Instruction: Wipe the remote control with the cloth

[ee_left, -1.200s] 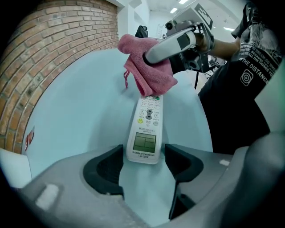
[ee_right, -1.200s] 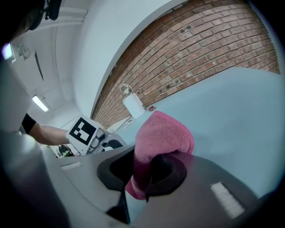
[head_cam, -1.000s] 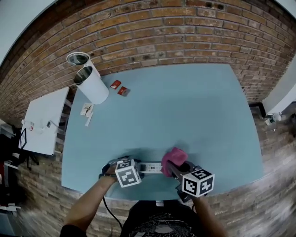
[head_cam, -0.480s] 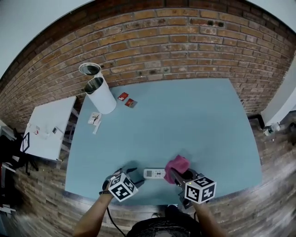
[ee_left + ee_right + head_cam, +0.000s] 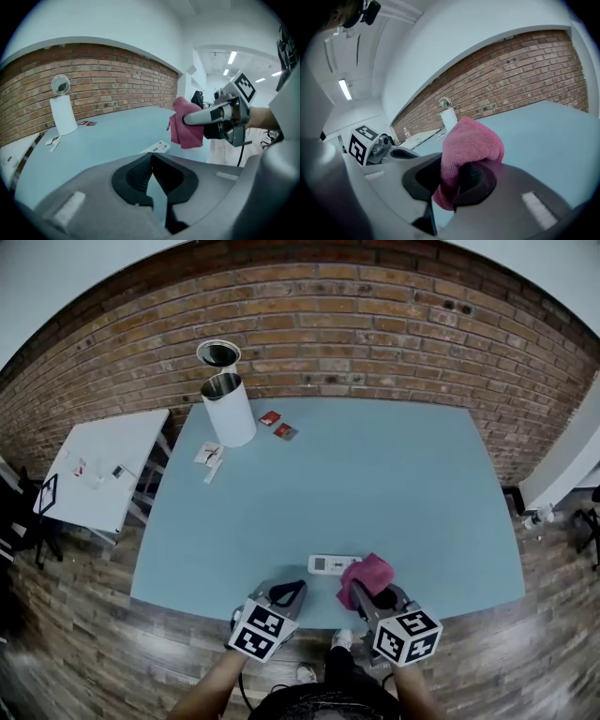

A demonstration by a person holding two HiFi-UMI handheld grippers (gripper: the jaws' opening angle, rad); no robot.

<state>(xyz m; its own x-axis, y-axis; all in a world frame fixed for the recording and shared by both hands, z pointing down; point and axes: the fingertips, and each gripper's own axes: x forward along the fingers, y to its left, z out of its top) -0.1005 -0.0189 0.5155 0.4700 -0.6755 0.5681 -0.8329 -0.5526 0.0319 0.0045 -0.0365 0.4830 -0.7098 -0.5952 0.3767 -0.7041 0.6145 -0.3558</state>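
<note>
the small white rectangular remote control [image 5: 334, 564] lies flat on the light blue table [image 5: 394, 474]. the left gripper [image 5: 151, 164] is held near the remote's left end, apart from it, jaws pressed together on nothing. the right gripper [image 5: 457, 180] is clamped on the crumpled pink cloth [image 5: 367, 575] at the remote's right end; contact cannot be confirmed. both grippers are pointed forward, tilted slightly down. far beyond the remote, a white cylindrical container [image 5: 229, 409] is set before a red brick wall [image 5: 356, 324].

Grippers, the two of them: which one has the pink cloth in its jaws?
The right gripper: its jaws are shut on the pink cloth. The left gripper has its jaws closed together with nothing between them.
</note>
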